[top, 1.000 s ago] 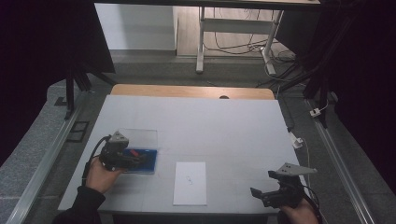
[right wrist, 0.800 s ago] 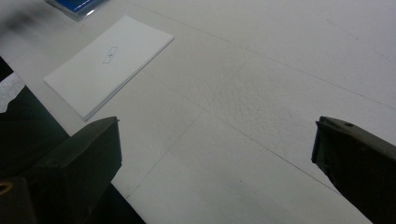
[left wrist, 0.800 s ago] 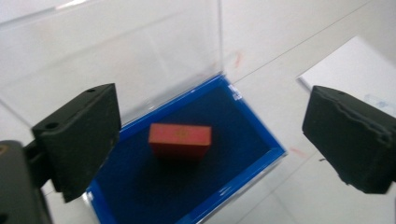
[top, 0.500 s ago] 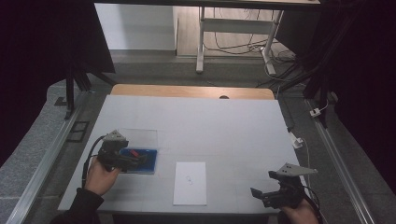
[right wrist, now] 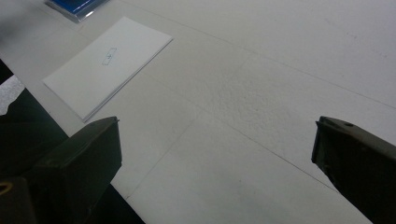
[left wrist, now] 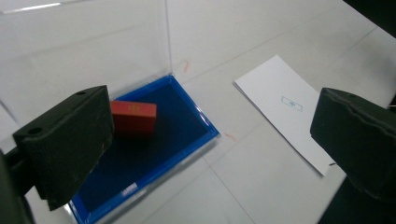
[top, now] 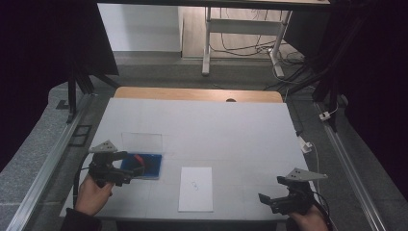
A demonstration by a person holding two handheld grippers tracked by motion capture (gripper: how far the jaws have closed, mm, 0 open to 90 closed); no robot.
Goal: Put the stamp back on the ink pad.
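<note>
A shallow blue tray (left wrist: 187, 116) (top: 153, 168) lies on the white table, with a clear lid (left wrist: 84, 46) (top: 142, 142) standing upright at its far side. A red block (left wrist: 133, 117) (top: 139, 158) rests inside the tray. My left gripper (left wrist: 212, 121) (top: 131, 168) hovers at the tray's left end; its jaws have just been opening and stand wide apart, gripping nothing. A white stack of paper (left wrist: 289, 107) (top: 196, 188) (right wrist: 107, 65) lies to the right of the tray. My right gripper (right wrist: 215, 135) (top: 265, 201) is open over bare table at the near right corner.
The table's (top: 231, 130) near edge runs just below both hands. A wooden strip (top: 192, 94) borders its far side. Metal rails (top: 53, 163) flank the table on the left and right. A white plug and cable (top: 305, 144) lie off the right edge.
My left gripper has drawn back to the left, off the blue tray, with its jaws spread. The red block now lies exposed in the tray. The right gripper has stayed put.
</note>
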